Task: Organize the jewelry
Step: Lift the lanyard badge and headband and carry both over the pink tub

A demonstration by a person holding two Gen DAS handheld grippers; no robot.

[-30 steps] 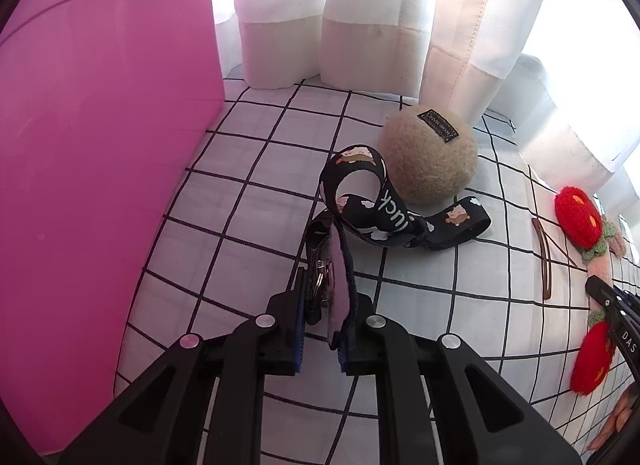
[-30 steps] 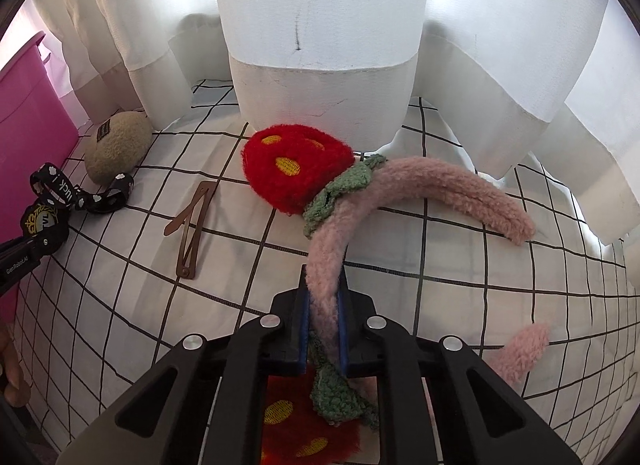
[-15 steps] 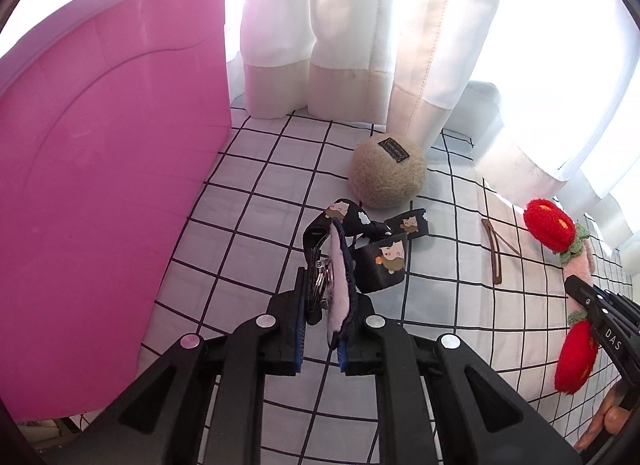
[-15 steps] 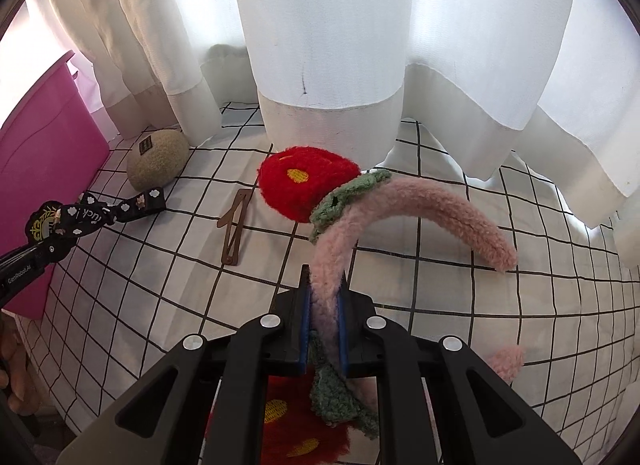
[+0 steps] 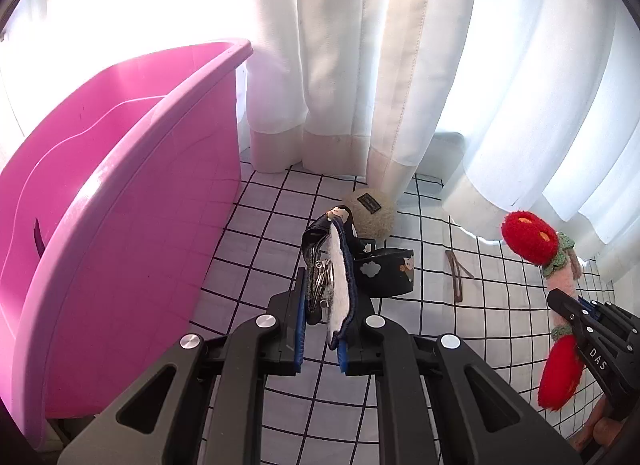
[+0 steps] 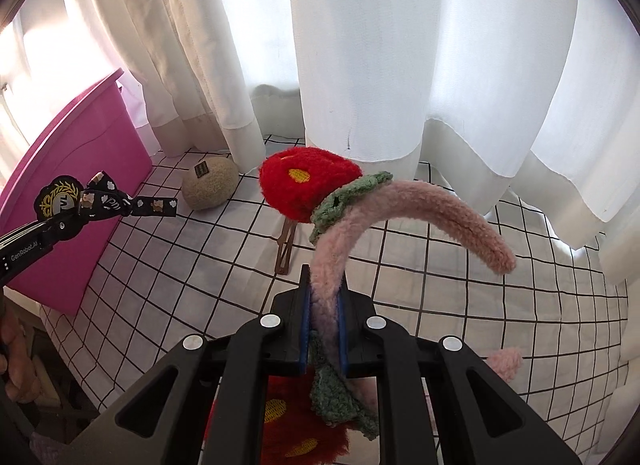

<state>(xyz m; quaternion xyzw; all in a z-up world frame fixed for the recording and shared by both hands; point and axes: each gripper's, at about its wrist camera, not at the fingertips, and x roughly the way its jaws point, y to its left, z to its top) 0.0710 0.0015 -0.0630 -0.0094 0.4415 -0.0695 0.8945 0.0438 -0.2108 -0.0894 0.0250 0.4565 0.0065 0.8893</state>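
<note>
Left wrist view: left gripper (image 5: 322,329) is clamping a dark printed keychain strap (image 5: 340,265), with the pink plastic bin (image 5: 132,193) lying immediately left; right gripper (image 6: 323,329) is pinching a fuzzy pink headband (image 6: 400,209), farther away.

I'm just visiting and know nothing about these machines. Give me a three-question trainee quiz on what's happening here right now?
1. True or false: the right claw is shut on the fuzzy pink headband.
2. What colour is the bin beside the left claw?
3. Which lies loose on the checked cloth? A) brown hair clip B) lanyard keychain C) headband

Key: 1 true; 2 pink; 3 A. The left claw holds the lanyard keychain, and the beige fuzzy ball also sits on the cloth.
</note>
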